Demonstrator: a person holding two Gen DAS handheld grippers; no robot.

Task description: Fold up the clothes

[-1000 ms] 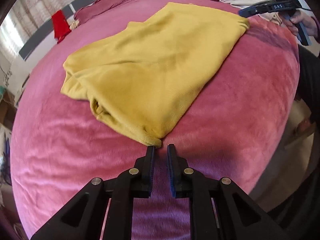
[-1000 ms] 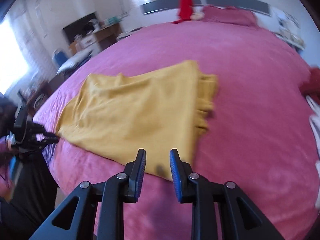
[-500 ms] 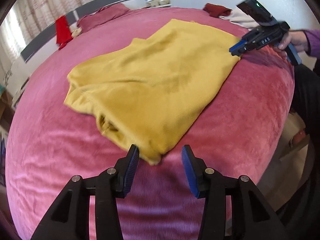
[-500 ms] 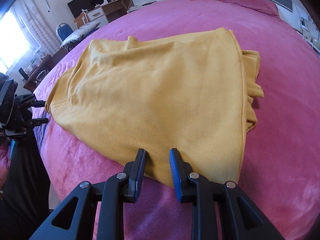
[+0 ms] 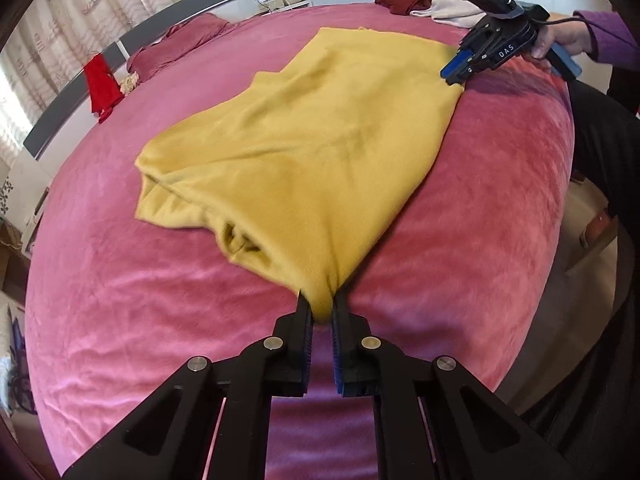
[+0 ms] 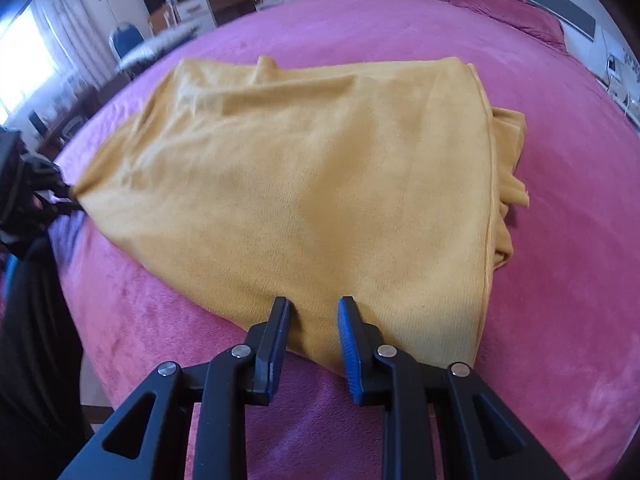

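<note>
1. Your left gripper is pinched on the near corner of the yellow garment; the cloth bunches between its fingers.
2. The garment lies folded on the pink bedspread, with loose layers showing at its left edge.
3. Your right gripper sits at the garment's far right corner, tips touching the cloth; you cannot tell from here whether it grips.
4. Your hand, in a purple sleeve, holds that gripper's handle.
5. A red cloth hangs on the headboard; more clothes lie at the far edge.
</note>
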